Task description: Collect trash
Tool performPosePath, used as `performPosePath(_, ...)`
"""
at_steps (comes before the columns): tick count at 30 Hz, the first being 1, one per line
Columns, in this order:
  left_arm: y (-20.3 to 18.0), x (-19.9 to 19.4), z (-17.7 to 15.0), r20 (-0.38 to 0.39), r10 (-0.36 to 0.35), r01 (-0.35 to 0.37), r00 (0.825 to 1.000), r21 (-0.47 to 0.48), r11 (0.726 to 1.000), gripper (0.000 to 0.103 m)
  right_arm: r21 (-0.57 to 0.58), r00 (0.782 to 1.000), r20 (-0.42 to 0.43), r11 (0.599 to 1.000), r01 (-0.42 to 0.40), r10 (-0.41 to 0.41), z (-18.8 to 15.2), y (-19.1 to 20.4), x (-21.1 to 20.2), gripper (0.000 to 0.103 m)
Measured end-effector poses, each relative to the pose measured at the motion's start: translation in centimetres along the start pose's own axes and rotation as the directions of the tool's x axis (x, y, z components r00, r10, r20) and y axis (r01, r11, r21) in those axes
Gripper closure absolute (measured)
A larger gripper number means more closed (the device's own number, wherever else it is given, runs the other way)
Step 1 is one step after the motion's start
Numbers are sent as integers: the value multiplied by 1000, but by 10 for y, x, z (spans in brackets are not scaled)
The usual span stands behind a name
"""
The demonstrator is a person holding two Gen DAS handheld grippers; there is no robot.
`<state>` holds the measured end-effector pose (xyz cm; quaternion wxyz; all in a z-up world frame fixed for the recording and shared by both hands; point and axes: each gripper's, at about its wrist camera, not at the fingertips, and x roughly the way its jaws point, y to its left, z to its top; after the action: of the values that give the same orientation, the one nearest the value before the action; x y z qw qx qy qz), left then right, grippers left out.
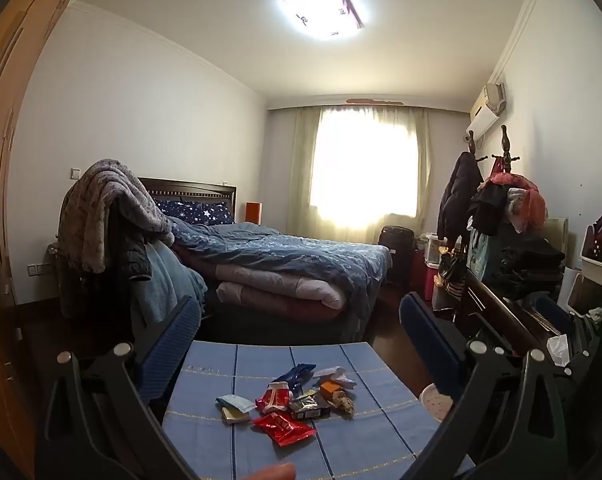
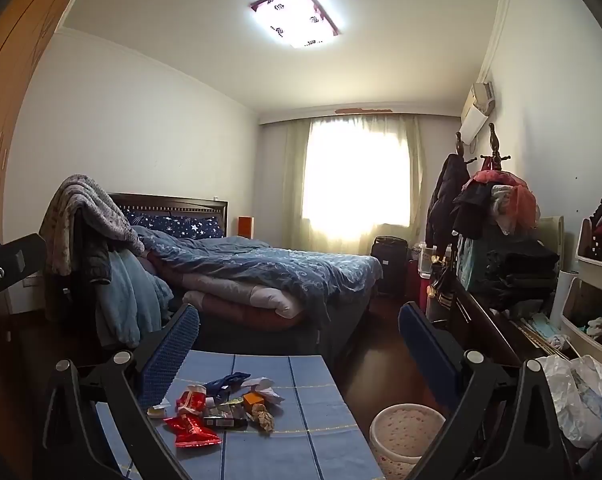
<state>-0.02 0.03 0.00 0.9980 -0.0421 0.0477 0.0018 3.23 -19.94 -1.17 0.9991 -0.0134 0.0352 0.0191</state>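
Note:
A pile of trash lies on a small table with a blue cloth point(image 1: 221, 440) point(image 2: 301, 448): red foil wrappers point(image 1: 283, 428) point(image 2: 191, 432), a dark blue wrapper point(image 1: 297, 373) point(image 2: 225, 382), an orange box point(image 1: 329, 389) point(image 2: 253, 400), crumpled brown paper point(image 1: 344, 402) point(image 2: 263, 418), white tissue point(image 1: 335, 372) point(image 2: 263, 384). A pale round bin point(image 2: 405, 430) point(image 1: 435, 400) stands on the floor right of the table. My left gripper point(image 1: 301, 344) is open and empty above the table. My right gripper point(image 2: 299, 340) is open and empty, above the table's far edge.
A bed with blue bedding point(image 1: 285, 260) stands beyond the table. A chair draped with clothes point(image 1: 101, 232) is at the left. A dark dresser piled with clothes point(image 2: 501, 264) and a white plastic bag point(image 2: 581, 396) are at the right. A wooden wardrobe point(image 1: 5, 120) lines the left.

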Motion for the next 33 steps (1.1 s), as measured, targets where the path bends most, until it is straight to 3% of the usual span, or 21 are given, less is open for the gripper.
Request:
performPosePath(17,-1,1,-1,-5,-1,1,1000,4,1000,3,-3,1000,-13,1000,-4,4,1,4,6,3)
performPosePath(33,4,-3,-1,-5,16,-16,1000,6,1000,3,22,999,5,999,42,-42,-1,-18,1,3)
